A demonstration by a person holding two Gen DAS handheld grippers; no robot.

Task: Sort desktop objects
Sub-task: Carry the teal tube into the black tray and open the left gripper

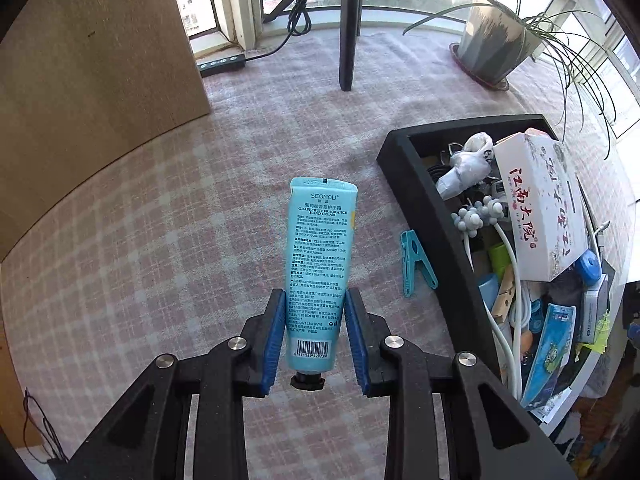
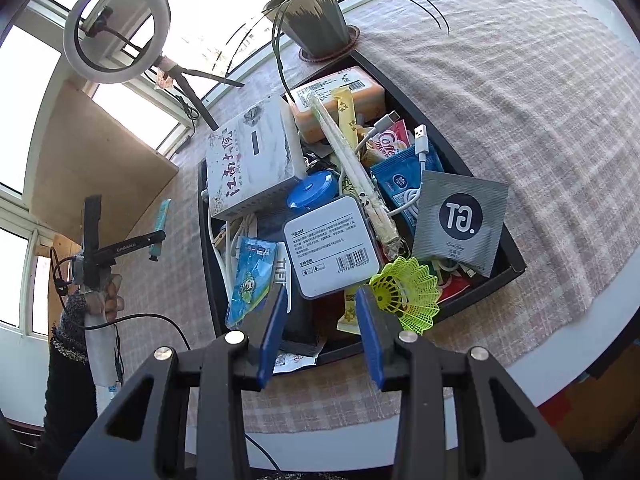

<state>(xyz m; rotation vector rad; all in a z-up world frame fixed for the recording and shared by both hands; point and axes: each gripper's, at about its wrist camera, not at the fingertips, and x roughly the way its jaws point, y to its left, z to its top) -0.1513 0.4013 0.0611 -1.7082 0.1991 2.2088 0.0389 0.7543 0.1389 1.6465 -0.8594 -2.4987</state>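
My left gripper (image 1: pixel 315 300) is shut on a light blue hand cream tube (image 1: pixel 318 256), gripped near its black cap end and held above the checked tablecloth (image 1: pixel 160 264). A black tray (image 1: pixel 416 184) full of mixed objects lies to its right, with a teal clip (image 1: pixel 416 262) on the cloth beside it. My right gripper (image 2: pixel 322 302) is open and empty, hovering over the near end of the same tray (image 2: pixel 516 264), just above a white boxed gadget (image 2: pixel 332 246). A yellow plastic shuttlecock (image 2: pixel 408 292) sits by its right finger. The left gripper and its tube (image 2: pixel 160 224) show at far left.
The tray holds a white printed box (image 2: pixel 252 164), a blue round case (image 2: pixel 312 192), a grey sachet (image 2: pixel 460 216), cables and snack packets. A potted plant (image 1: pixel 492 48) stands beyond it. A cardboard panel (image 1: pixel 92 92), a power strip (image 1: pixel 222 65), a black post (image 1: pixel 350 24) and a ring light (image 2: pixel 116 28) stand nearby.
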